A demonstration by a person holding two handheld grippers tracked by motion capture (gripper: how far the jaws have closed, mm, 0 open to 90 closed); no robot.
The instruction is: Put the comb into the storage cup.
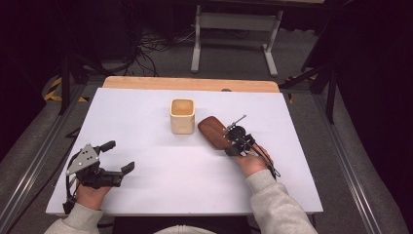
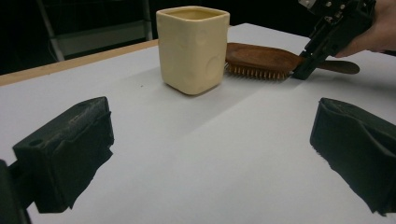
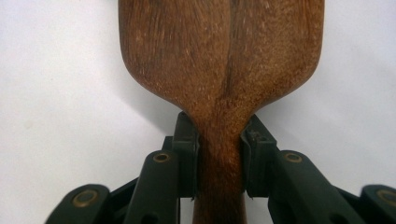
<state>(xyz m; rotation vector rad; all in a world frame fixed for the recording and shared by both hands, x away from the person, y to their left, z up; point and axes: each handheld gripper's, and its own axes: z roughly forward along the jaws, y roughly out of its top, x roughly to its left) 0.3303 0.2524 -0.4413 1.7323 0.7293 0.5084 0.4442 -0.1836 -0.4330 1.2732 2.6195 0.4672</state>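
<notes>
A brown wooden hairbrush (image 1: 213, 131) lies bristles down on the white table, just right of a cream square cup (image 1: 182, 115). My right gripper (image 1: 229, 145) is shut on the brush's narrow neck; in the right gripper view the jaws press both sides of the hairbrush (image 3: 219, 70) handle. My left gripper (image 1: 120, 157) rests open near the table's front left, holding nothing. In the left gripper view its wide-apart fingers (image 2: 70, 149) frame the cup (image 2: 193, 46), with the hairbrush (image 2: 261, 58) and the right gripper (image 2: 327, 35) behind.
The white tabletop (image 1: 160, 170) has a wooden strip (image 1: 190, 84) along its far edge. Beyond it stand a white desk frame (image 1: 234, 29) and floor cables. Metal rails run along both sides of the table.
</notes>
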